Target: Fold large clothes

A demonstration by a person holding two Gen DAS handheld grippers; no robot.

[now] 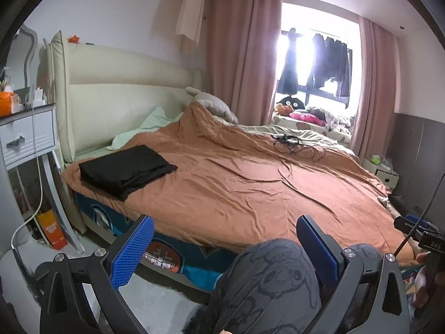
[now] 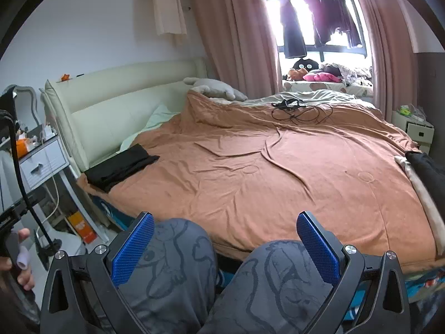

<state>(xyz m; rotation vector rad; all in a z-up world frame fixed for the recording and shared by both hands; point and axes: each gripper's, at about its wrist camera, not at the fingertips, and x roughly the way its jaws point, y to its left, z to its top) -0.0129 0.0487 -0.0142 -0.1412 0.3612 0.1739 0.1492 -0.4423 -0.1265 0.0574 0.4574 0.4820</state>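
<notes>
A folded black garment (image 1: 125,169) (image 2: 119,168) lies on the near left corner of the bed, on the orange-brown bedspread (image 1: 250,189) (image 2: 278,183). A second dark garment (image 2: 428,172) on a beige cloth rests at the bed's right edge. My left gripper (image 1: 225,247) is open, held off the bed's front edge above a knee in grey printed trousers (image 1: 267,278), far from the black garment. My right gripper (image 2: 225,243) is open too, over both knees (image 2: 178,264), with nothing between its blue pads (image 2: 133,246).
A tangle of black cables (image 1: 294,142) (image 2: 300,110) lies on the far side of the bed. A white nightstand (image 1: 27,136) with a hanging cable stands left; a small nightstand (image 2: 417,130) stands right. Pillows (image 2: 217,89) sit by the cream headboard (image 1: 125,105). Pink curtains frame the window.
</notes>
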